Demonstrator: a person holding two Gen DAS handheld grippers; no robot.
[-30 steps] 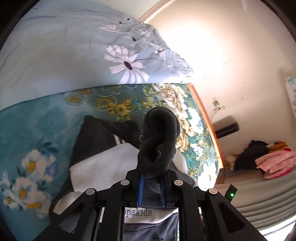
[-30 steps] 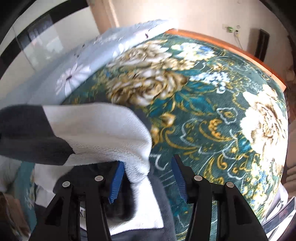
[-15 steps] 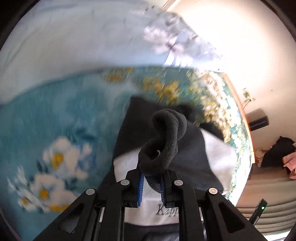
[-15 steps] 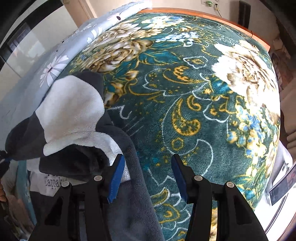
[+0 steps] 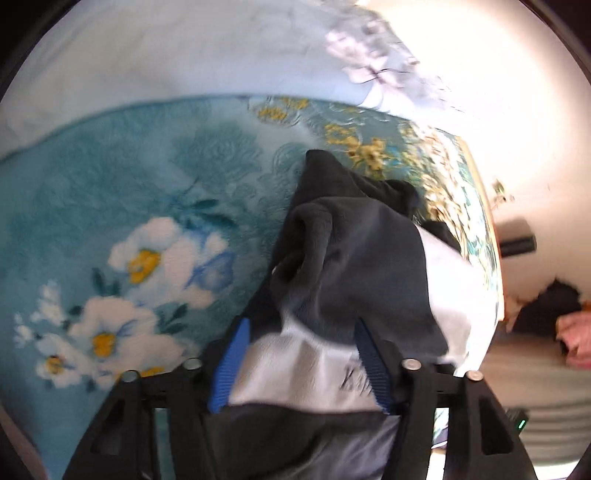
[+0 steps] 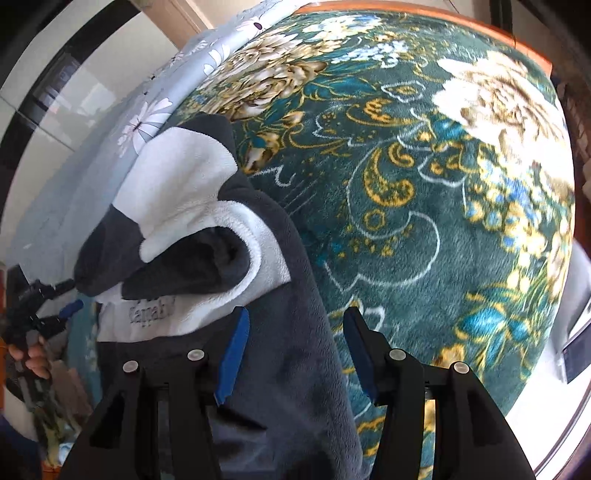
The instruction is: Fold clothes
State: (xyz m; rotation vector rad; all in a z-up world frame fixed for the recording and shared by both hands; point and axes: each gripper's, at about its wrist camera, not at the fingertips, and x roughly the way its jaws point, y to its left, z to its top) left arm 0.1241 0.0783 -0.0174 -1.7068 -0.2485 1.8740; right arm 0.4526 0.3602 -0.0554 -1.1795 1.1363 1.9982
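A dark grey and white fleece garment [image 5: 354, 273] lies on the teal flowered blanket [image 5: 155, 206], its sleeves folded across the white chest panel. My left gripper [image 5: 301, 332] is open just above it, the sleeve end lying loose between the blue pads. In the right wrist view the garment [image 6: 207, 236] sits at the left, with lettering on the white panel. My right gripper [image 6: 295, 325] is open and empty over the garment's dark lower part. The left gripper [image 6: 70, 299] shows at the far left there.
A pale blue flowered quilt [image 5: 184, 51] lies at the far side of the bed. The bed's wooden edge [image 6: 424, 14] runs along the far side. A pile of pink and dark clothes [image 5: 565, 325] sits off the bed at the right.
My left gripper has opened and let go of the dark sleeve, which now lies across the garment. The right gripper, open before, has drawn back slightly.
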